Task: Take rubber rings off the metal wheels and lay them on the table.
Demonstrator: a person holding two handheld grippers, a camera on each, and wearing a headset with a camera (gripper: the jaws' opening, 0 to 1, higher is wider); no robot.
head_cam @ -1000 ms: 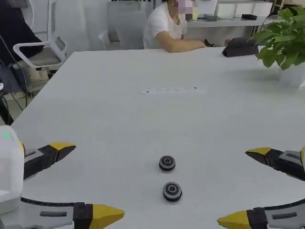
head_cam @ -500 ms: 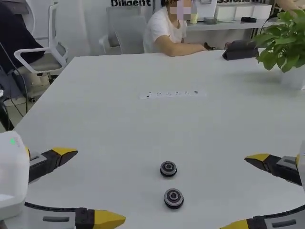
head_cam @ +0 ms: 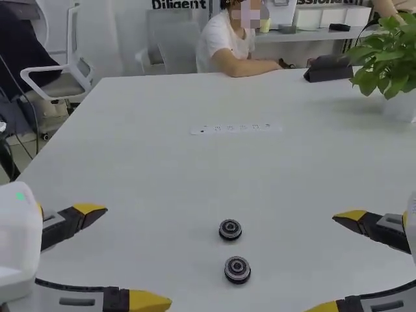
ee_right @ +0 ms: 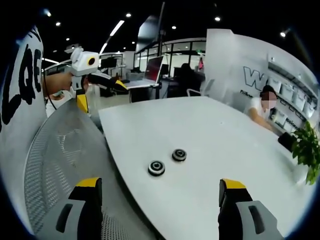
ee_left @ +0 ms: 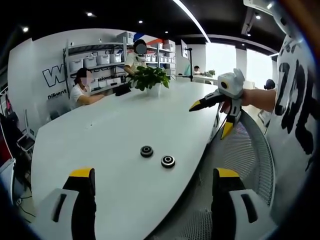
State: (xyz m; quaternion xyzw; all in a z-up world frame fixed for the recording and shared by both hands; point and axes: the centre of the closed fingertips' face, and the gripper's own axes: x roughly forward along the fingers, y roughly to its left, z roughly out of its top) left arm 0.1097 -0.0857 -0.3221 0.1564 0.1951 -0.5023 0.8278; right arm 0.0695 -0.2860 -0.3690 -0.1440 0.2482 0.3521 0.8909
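Observation:
Two small metal wheels with black rubber rings lie flat on the white table (head_cam: 162,162): the far wheel (head_cam: 230,229) (ee_left: 146,151) (ee_right: 179,155) and the near wheel (head_cam: 237,269) (ee_left: 168,161) (ee_right: 156,168). My left gripper (head_cam: 123,255) (ee_left: 155,175) hovers open to the left of the wheels, well clear of them. On their right, my right gripper (head_cam: 331,261) (ee_right: 160,184) is open too, with nothing between its yellow-tipped jaws. Each gripper also appears in the other's view, the right gripper (ee_left: 220,107) and the left gripper (ee_right: 95,82), held in a hand.
A white power strip (head_cam: 237,128) lies mid-table beyond the wheels. A potted plant (head_cam: 383,55) and a black bag (head_cam: 328,66) sit at the far right. A person (head_cam: 227,39) sits at the far end, with an office chair (head_cam: 55,71) at far left.
The head camera has tilted slightly, shifting the picture. Both grippers and both wheels hold their places.

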